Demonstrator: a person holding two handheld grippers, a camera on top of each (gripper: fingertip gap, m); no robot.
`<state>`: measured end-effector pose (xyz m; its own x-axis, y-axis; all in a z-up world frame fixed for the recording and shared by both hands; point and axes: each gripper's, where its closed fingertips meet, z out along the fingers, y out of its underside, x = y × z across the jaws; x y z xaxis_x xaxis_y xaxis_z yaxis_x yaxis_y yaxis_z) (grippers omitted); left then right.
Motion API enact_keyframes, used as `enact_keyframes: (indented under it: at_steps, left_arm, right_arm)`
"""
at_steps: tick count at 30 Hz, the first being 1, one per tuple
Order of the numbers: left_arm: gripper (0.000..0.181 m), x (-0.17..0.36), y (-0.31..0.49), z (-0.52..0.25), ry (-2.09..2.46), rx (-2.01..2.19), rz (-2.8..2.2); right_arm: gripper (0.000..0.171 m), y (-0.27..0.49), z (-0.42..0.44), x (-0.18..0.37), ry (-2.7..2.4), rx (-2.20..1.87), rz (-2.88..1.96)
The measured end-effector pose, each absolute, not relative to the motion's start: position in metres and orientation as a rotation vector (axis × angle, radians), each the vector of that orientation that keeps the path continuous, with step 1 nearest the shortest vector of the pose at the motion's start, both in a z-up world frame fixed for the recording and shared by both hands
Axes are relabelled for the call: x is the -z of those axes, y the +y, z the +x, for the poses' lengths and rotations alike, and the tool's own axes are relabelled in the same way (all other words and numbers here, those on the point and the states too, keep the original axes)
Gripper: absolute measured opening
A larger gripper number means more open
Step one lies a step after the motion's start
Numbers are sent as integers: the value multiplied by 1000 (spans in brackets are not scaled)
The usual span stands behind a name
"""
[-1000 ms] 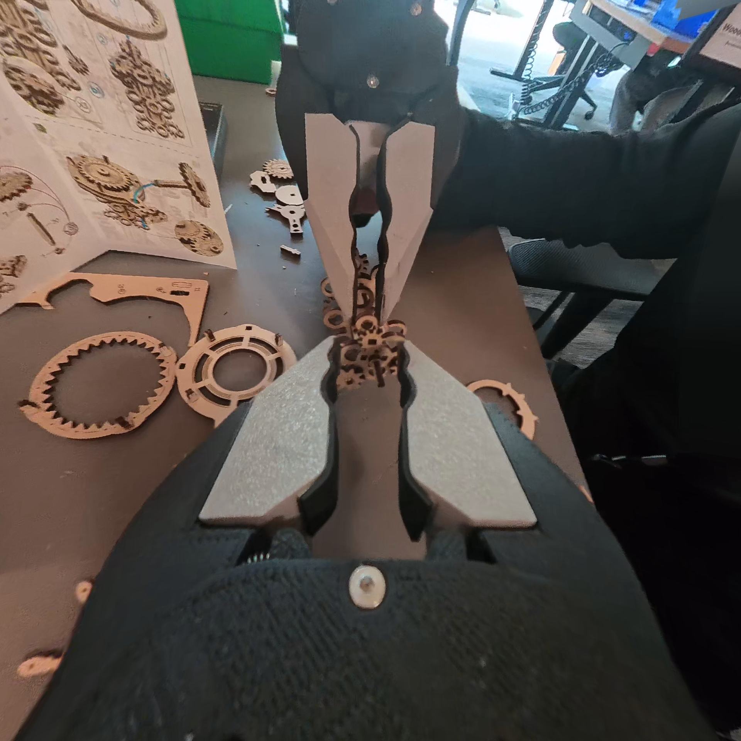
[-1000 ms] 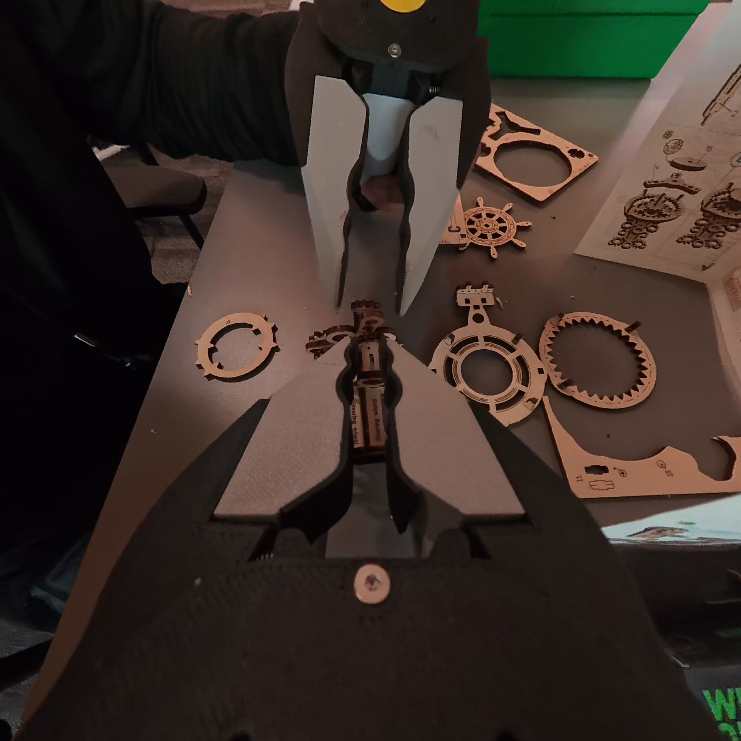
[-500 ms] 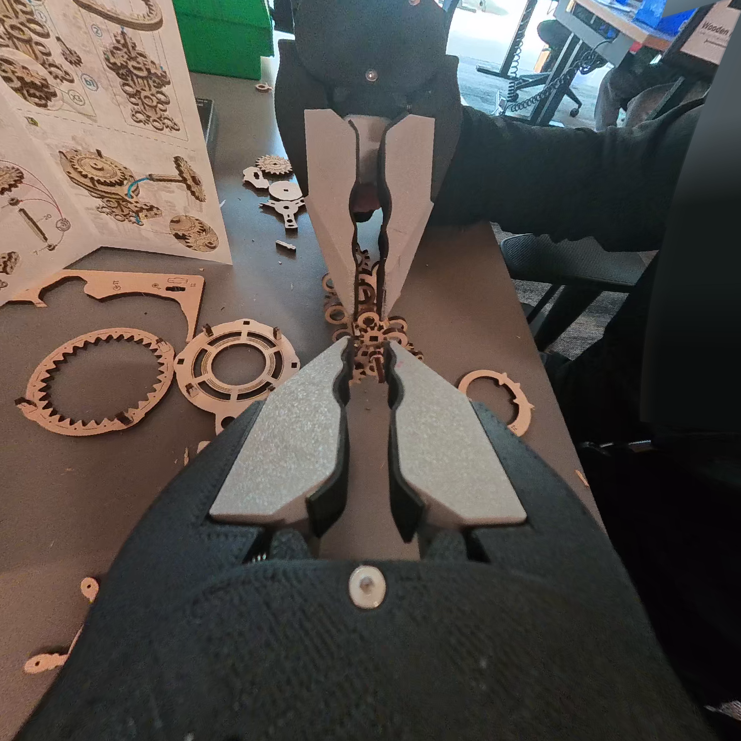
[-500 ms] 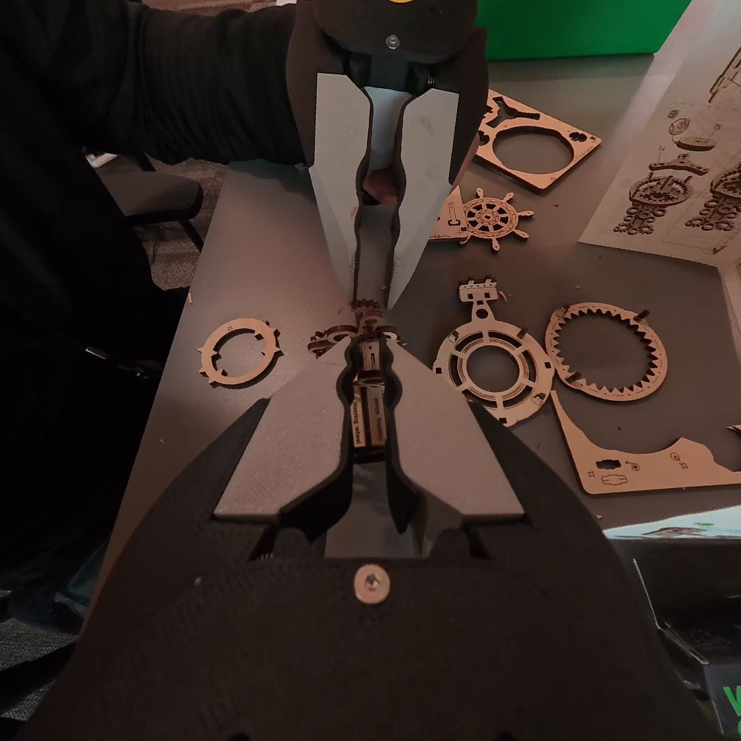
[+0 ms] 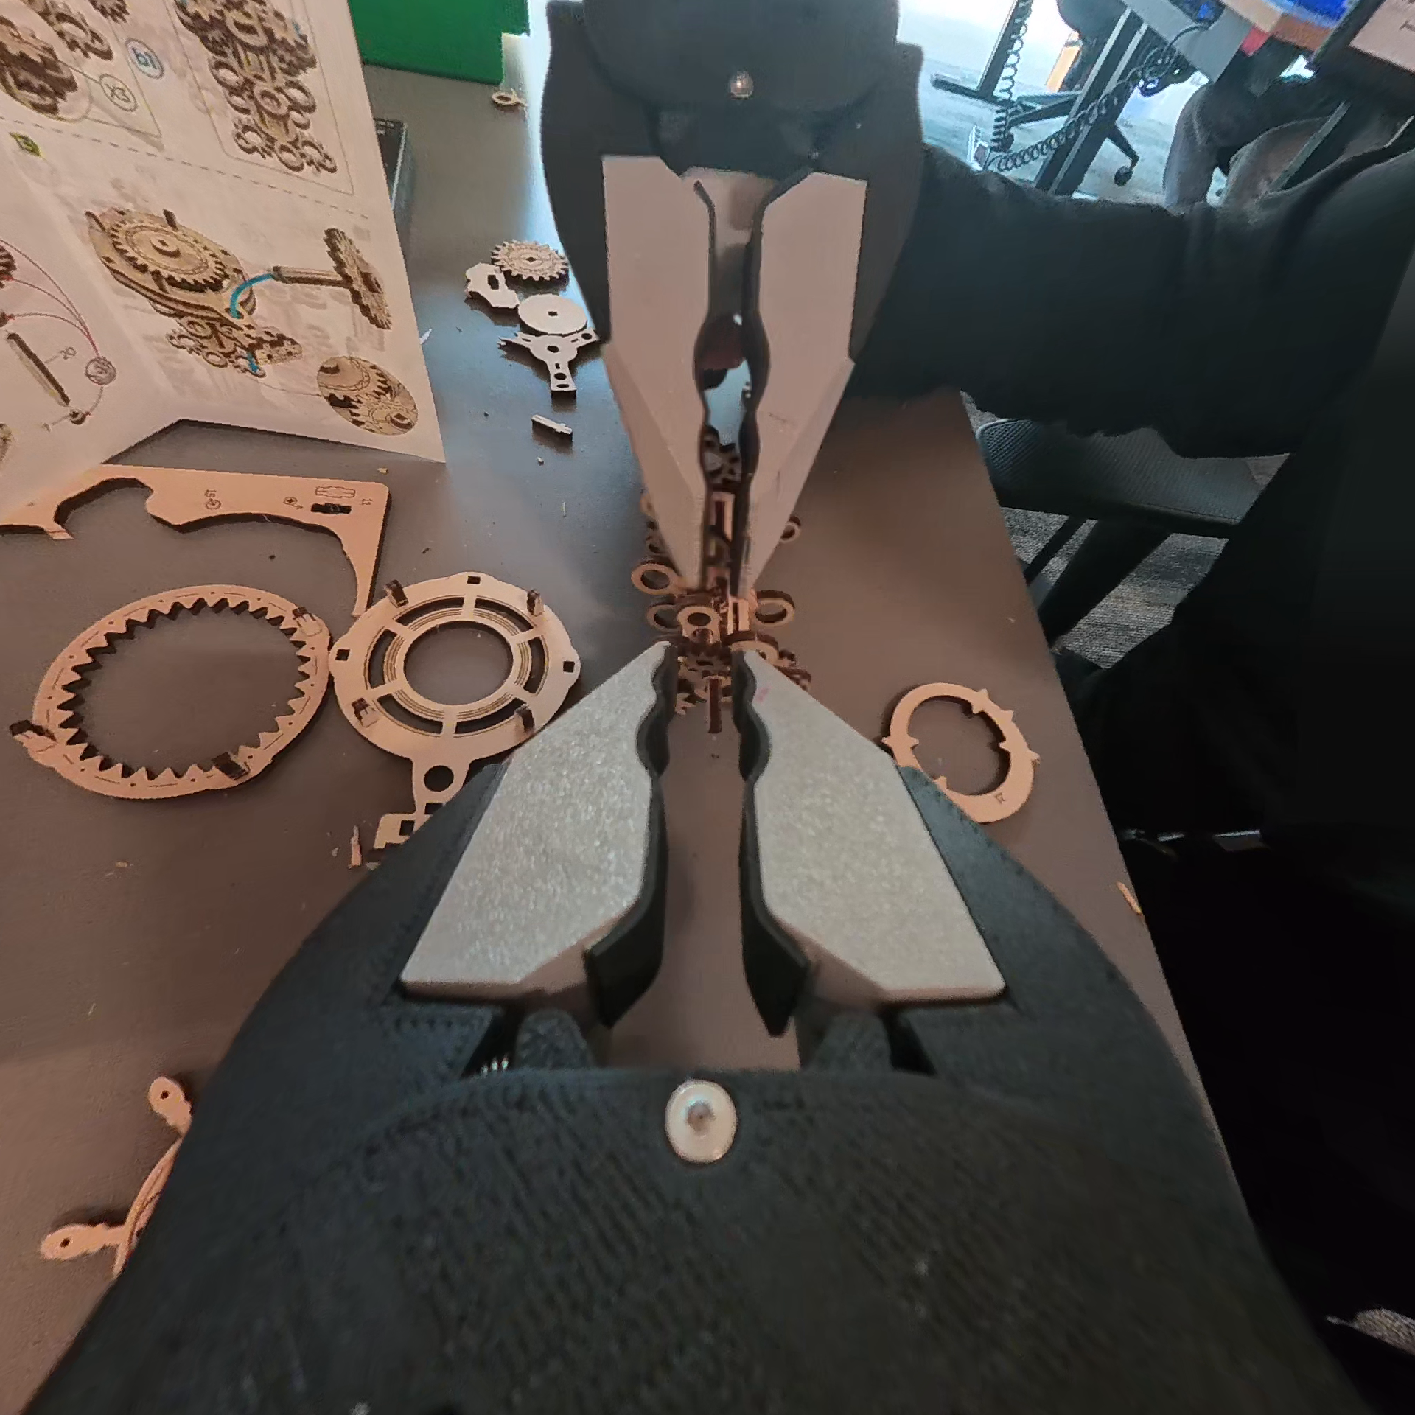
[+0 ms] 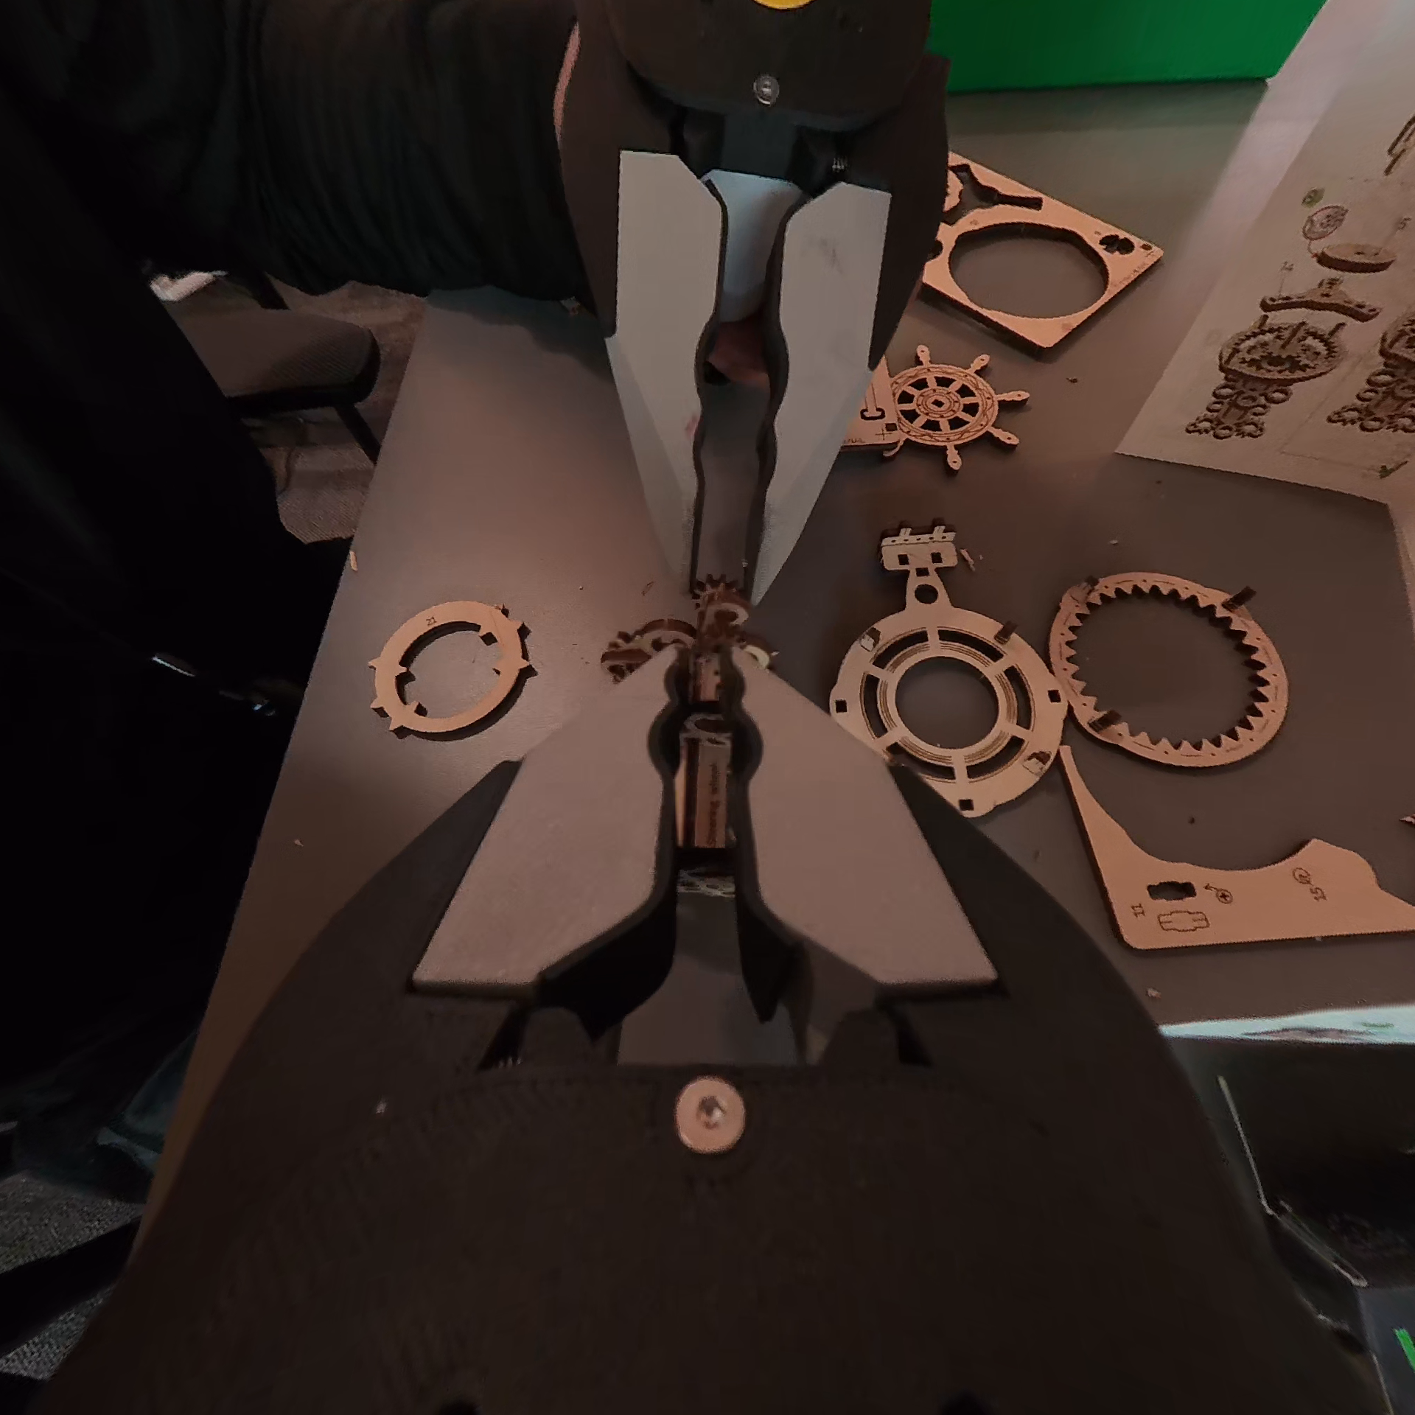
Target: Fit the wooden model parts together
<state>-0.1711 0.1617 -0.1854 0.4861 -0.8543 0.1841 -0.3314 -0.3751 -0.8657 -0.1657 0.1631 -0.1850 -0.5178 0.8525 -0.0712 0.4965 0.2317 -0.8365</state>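
Observation:
A small wooden gear assembly (image 5: 708,620) is held just above the dark table between my two grippers, which face each other tip to tip. My right gripper (image 6: 706,662) is shut on its shaft (image 6: 708,773), which lies along the fingers. In the left wrist view the right gripper (image 5: 720,574) comes in from the far side. My left gripper (image 5: 706,662) is closed narrowly on the gear end of the same assembly. In the right wrist view the left gripper (image 6: 723,589) has a small gear between its tips.
On the table lie a toothed ring (image 5: 172,697), a round spoked frame (image 5: 452,674), a small notched ring (image 5: 961,754), a ship's wheel part (image 6: 946,406), cut-out sheets (image 6: 1026,268) and an instruction sheet (image 5: 191,230). The table edge (image 5: 1072,689) runs close beside the grippers. Less than 4 cm separates the two grippers' tips.
My left gripper's jaws have narrowed from open onto the gear end of the assembly. The two grippers have drawn closer together. The right gripper has kept its hold.

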Motion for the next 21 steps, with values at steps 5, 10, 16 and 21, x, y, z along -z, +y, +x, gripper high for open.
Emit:
enact_keyframes:
  at_steps: [5,10,16,21]
  left_arm:
    - [10,186,161,-169,991,832,-1921]
    - [10,188,160,-168,1000,832,-1926]
    - [10,186,159,-167,993,857,-1919]
    - [10,184,157,-165,998,875,-1909]
  right_arm:
    - [20,166,-165,190,-2124,-1149,-1279]
    - [17,160,-166,185,-2120,-1215,-1268]
    - [10,160,-165,188,-2131,-1217,-1328]
    - [10,159,-165,190,-2161,-1117,-1297]
